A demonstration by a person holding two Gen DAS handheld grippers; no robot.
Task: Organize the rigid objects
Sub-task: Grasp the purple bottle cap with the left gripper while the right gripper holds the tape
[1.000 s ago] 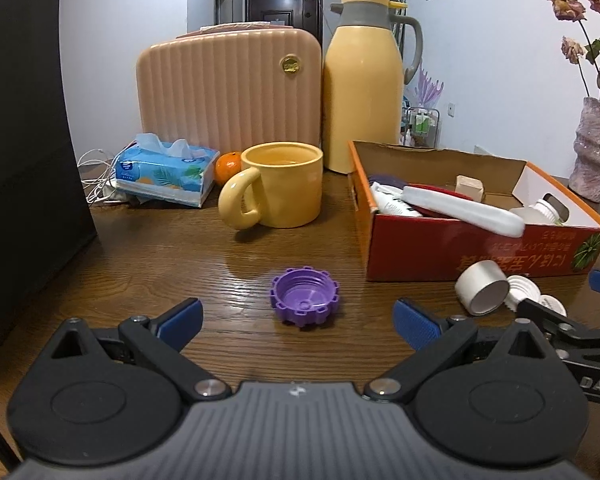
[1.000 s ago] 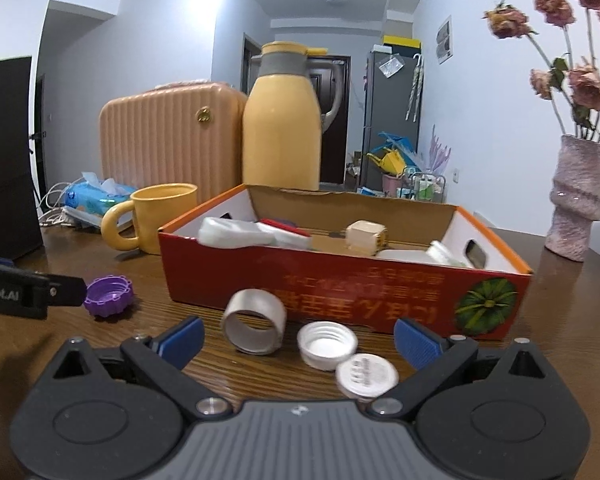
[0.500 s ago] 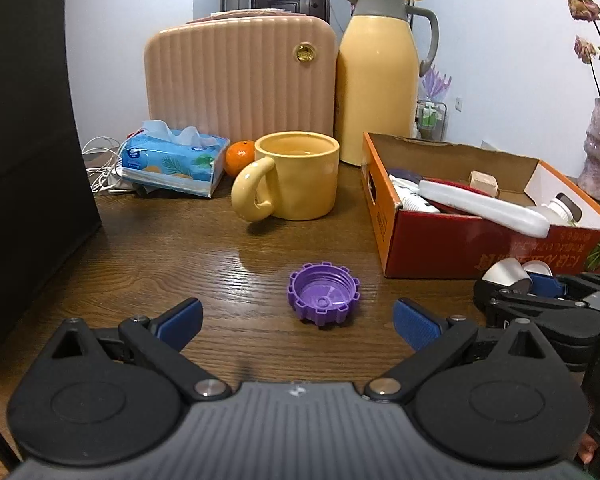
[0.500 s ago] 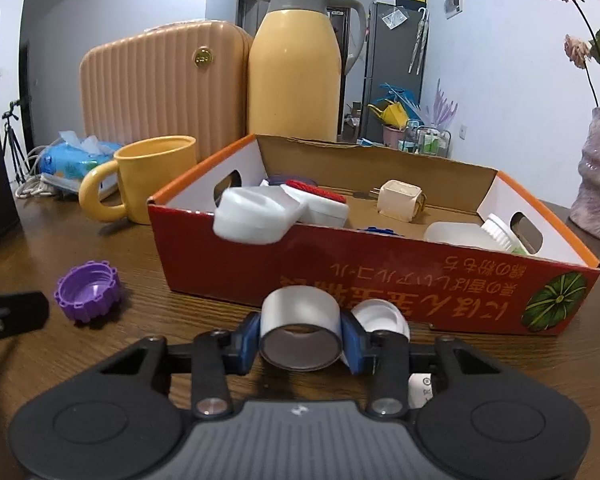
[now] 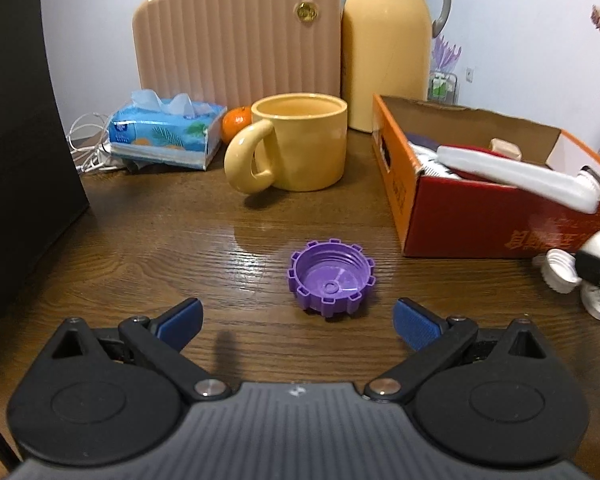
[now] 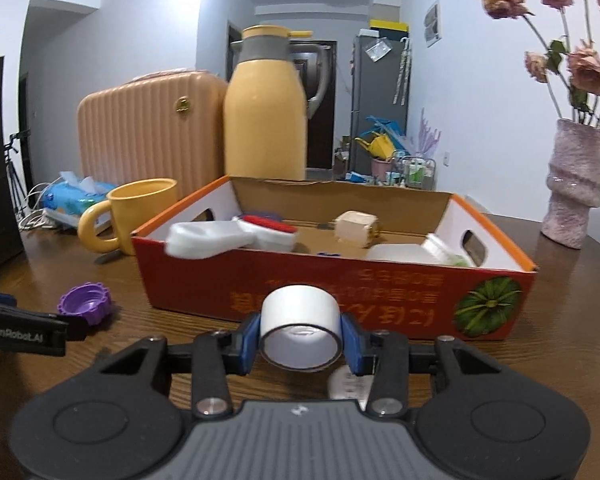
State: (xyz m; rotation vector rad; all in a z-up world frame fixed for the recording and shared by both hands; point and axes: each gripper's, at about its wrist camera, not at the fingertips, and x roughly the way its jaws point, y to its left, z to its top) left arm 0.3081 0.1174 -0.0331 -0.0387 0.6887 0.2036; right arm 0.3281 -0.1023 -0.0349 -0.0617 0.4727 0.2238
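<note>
My right gripper (image 6: 300,340) is clamping its blue fingers (image 6: 249,340) on both sides of a silver ring (image 6: 300,326), having just been closing on it; the ring is sitting in front of the red cardboard box (image 6: 340,280), seemingly clear of the wooden surface (image 6: 560,320). My left gripper (image 5: 298,318) is standing wide open with nothing held, and the purple cap (image 5: 331,277) is lying open side up just ahead of its tips. White caps (image 5: 560,270) are lying beside the box.
</note>
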